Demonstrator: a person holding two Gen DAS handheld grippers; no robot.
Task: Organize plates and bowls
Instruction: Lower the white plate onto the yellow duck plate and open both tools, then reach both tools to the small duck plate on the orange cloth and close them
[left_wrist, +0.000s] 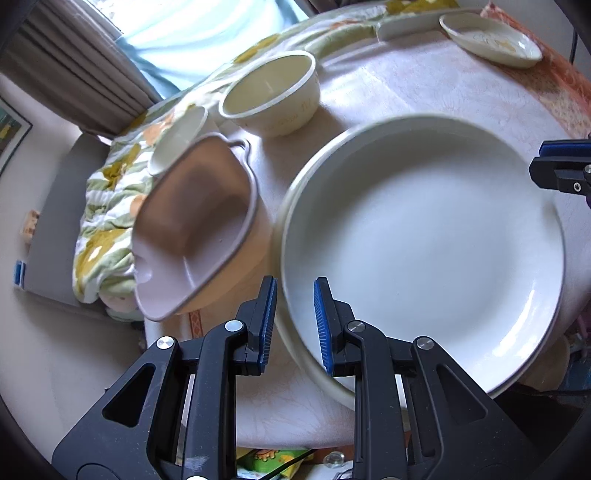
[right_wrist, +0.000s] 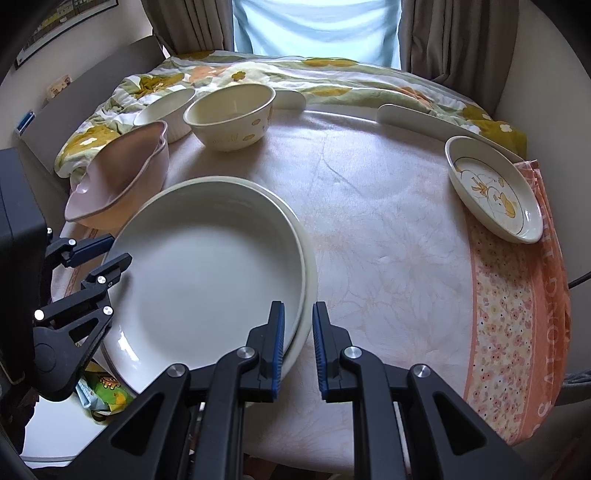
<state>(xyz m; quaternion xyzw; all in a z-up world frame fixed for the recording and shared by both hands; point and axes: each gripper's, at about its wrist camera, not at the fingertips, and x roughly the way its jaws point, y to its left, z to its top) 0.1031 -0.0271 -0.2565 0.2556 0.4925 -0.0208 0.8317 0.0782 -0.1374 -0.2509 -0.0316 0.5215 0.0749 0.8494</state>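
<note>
White and round, a large plate (right_wrist: 207, 273) sits on top of a second plate (right_wrist: 308, 295) on a table (right_wrist: 388, 258) covered with a pale floral cloth. The left gripper (left_wrist: 294, 321) is at the plate's left rim, its blue-padded fingers a narrow gap apart with the rim between them; whether the pads touch the rim I cannot tell. The right gripper (right_wrist: 298, 349) is at the plate's opposite rim, fingers likewise narrowly apart around the stacked edges, contact unclear. Just beside the plate, on its far left, stands a pink bowl (right_wrist: 122, 177) with a wavy rim. Beyond the plate are a cream bowl (right_wrist: 231, 116) with yellow flowers and, next to it, a ribbed white bowl (right_wrist: 166, 109). Well apart from the plate, at the table's far right edge, lies a small dish (right_wrist: 493, 188) with a yellow cartoon print.
</note>
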